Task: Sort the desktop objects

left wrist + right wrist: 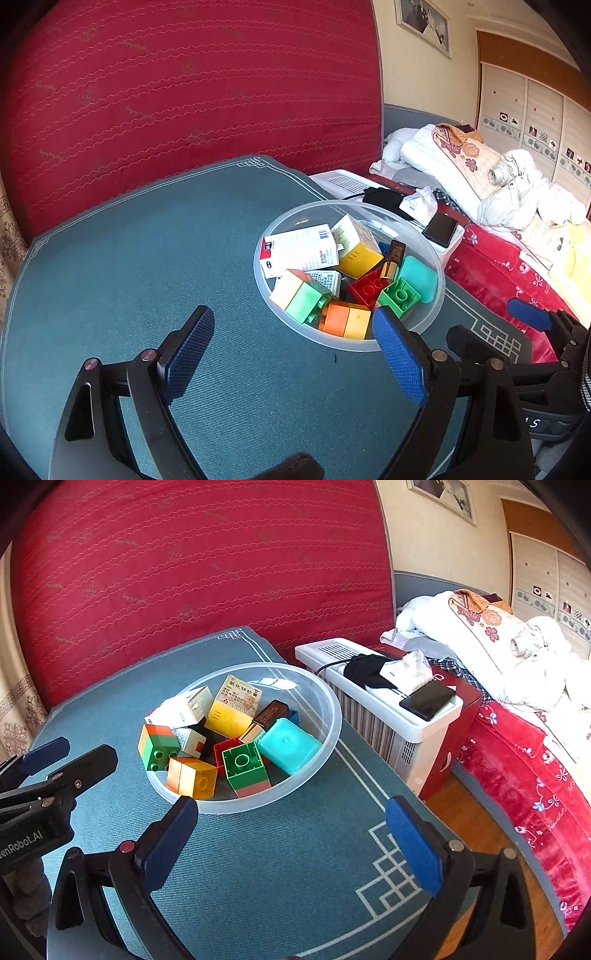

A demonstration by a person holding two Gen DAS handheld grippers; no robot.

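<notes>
1. The left gripper (295,334) tilts down over the teal mat (129,258), jaws wide and empty; its right pad sits in front of the near rim of the clear bowl (437,295).
2. The right gripper (291,819) tilts down likewise, jaws at their widest with nothing between them, just near of the bowl.
3. The bowl stands on the right part of the mat and holds the sorted things: a white carton (299,251), a yellow box (232,705), a teal case (288,744), a brown tube (266,716) and several toy bricks, among them a green brick (243,768) and an orange-yellow brick (192,777).
4. The left view shows the right gripper low at its right edge; the right view shows the left gripper at its left edge.
5. Only the right view shows the whole white heater (373,701) to the bowl's right, with a phone (426,699) lying on it, and the wooden floor (480,823).
</notes>
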